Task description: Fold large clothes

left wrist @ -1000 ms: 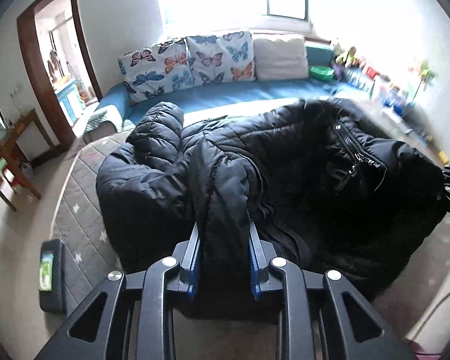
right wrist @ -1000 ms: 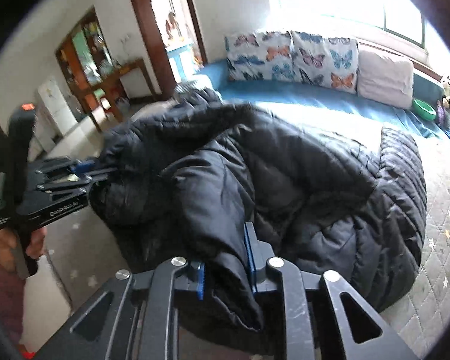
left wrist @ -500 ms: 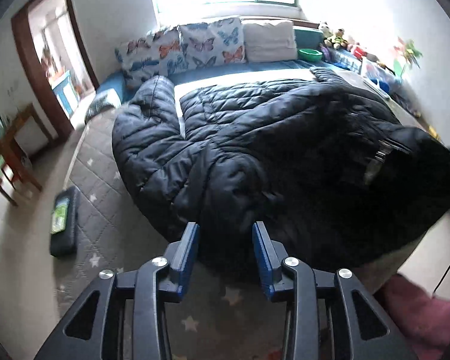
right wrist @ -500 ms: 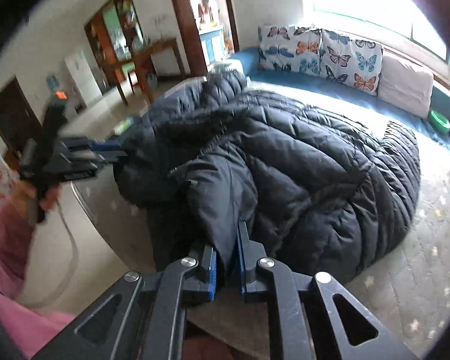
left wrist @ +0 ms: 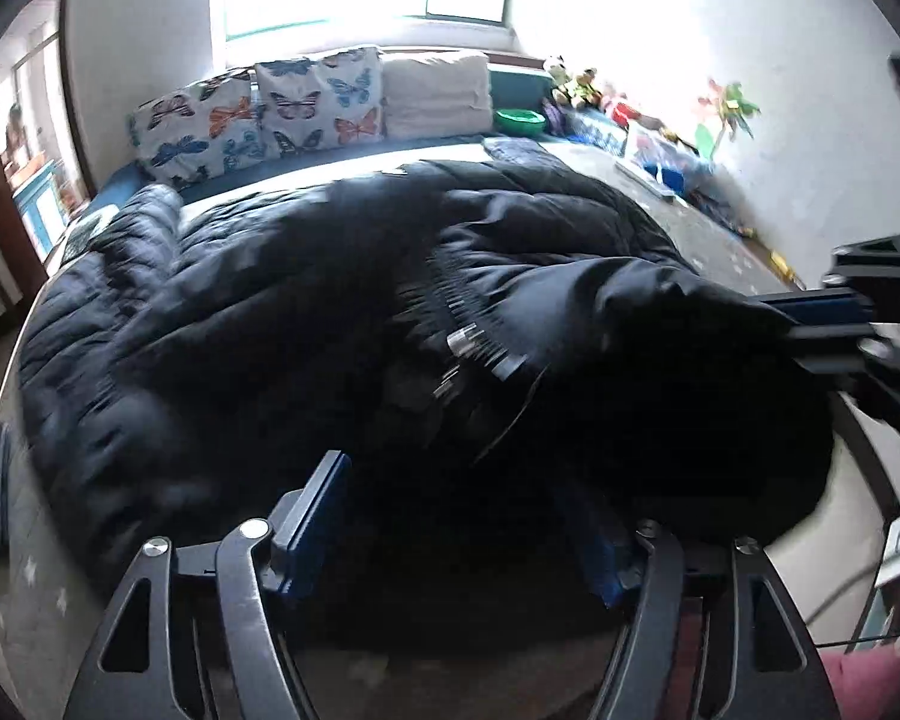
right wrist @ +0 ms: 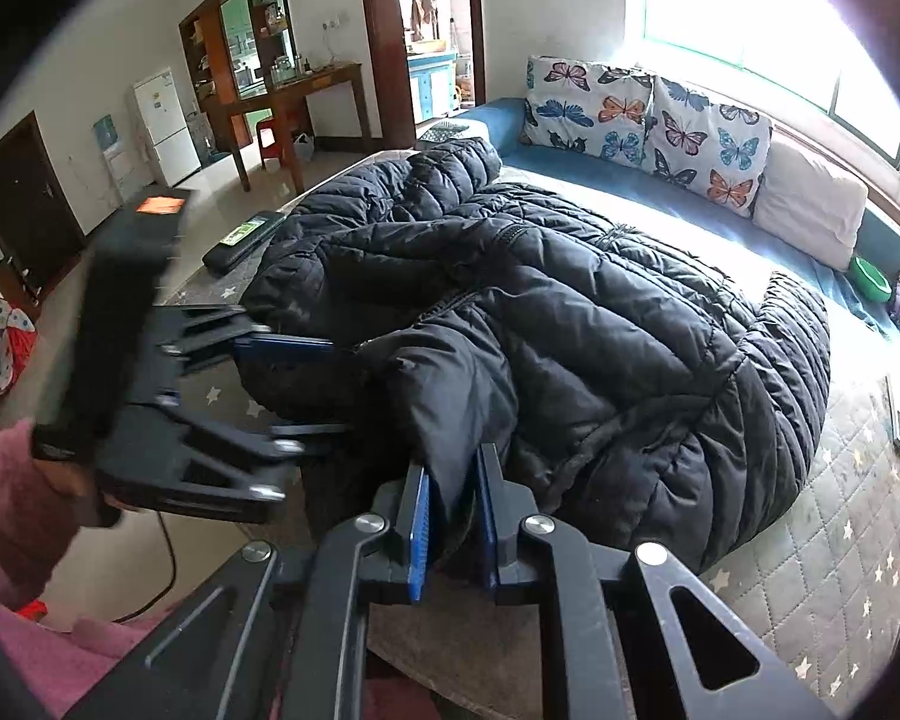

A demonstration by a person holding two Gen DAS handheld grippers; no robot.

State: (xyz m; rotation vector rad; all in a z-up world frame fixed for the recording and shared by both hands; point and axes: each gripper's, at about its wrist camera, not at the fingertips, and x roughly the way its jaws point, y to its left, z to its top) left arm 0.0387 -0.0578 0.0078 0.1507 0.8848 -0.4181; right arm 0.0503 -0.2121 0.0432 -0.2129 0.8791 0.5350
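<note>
Now the right gripper (right wrist: 453, 504) pinches the black jacket (right wrist: 570, 324) while the left gripper (left wrist: 462, 516) gapes wide.

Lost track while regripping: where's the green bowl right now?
The green bowl sits on the blue bench under the window, right of the plain cushion, beyond the black jacket.

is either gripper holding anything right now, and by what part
The right gripper is shut on the black puffer jacket, pinching a fold at its near edge. The left gripper is open, jaws spread over the jacket, gripping nothing.
</note>
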